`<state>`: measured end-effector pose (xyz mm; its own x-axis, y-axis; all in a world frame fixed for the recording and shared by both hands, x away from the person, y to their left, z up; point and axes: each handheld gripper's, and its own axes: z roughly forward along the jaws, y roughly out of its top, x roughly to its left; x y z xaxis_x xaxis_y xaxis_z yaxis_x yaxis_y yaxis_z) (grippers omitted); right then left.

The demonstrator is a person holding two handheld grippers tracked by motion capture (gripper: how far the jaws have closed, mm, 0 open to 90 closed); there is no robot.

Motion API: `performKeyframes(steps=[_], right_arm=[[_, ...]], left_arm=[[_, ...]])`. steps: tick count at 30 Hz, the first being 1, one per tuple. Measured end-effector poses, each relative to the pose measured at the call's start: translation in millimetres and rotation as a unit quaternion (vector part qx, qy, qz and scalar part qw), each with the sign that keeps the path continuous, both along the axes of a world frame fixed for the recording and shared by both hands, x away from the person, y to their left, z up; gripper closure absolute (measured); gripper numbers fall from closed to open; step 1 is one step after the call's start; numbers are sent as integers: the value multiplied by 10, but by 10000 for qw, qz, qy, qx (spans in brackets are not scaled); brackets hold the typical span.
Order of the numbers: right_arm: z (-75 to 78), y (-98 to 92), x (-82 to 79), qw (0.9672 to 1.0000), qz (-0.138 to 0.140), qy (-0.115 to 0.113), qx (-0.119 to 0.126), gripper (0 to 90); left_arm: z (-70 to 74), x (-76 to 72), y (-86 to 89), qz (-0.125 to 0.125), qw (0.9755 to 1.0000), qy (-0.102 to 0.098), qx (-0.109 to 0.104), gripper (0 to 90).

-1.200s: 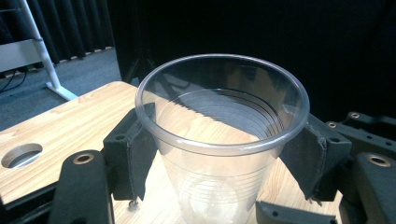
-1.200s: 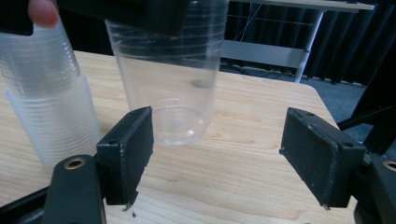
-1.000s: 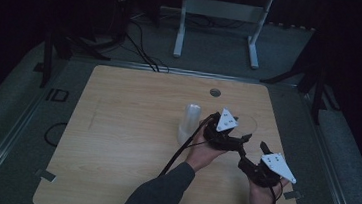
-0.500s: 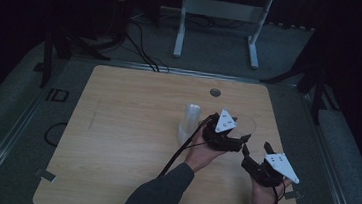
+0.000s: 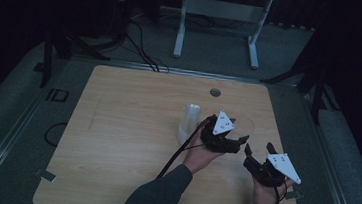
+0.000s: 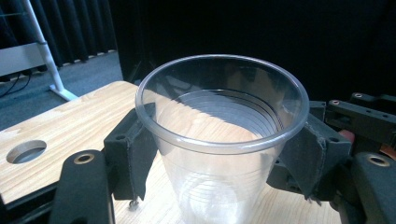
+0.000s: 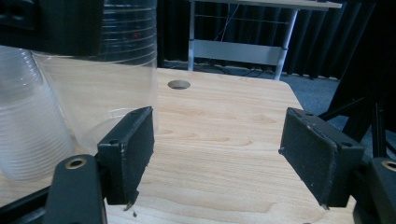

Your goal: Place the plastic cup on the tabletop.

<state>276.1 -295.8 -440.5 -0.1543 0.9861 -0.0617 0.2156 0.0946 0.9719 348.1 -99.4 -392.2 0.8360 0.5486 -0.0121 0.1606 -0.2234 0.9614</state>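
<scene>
Clear plastic is what your left tongs [image 6: 219, 154] are squeezing: one see-through cup [image 6: 222, 140] sits upright between their two black pads, and both pads press on its sides just under the rim. In the high view your left tongs [image 5: 239, 140] sit on the wooden table [image 5: 125, 142], a little ahead of your right tongs [image 5: 257, 152] and off to their left. A stack of cups [image 5: 189, 123] stands just to the left of your left tongs. Your right tongs [image 7: 219, 154] are wide open with nothing between the pads, and the held cup [image 7: 100, 107] is just in front of their left pad, with the stack [image 7: 28, 135] beside it. Compared with a second ago, very little has changed. Both hands are in about the same spots, the left tongs hold the cup just as tight, and the right tongs wait near the cup like before. That looks like a pause: you have one cup gripped and away from the stack, but you have not moved it anywhere yet. It seems the next thing is to carry it, or to pass it to your open right tongs. Squeeze gently, because thin plastic like this can bend or crack.
</scene>
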Motion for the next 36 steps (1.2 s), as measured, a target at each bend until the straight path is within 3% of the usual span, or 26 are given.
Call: performKeyframes(steps=[36], right_arm=[[-39, -11, 1, 10000, -25, 51, -44, 260]], left_arm=[[-220, -55, 47, 138, 9999, -33, 91, 311]])
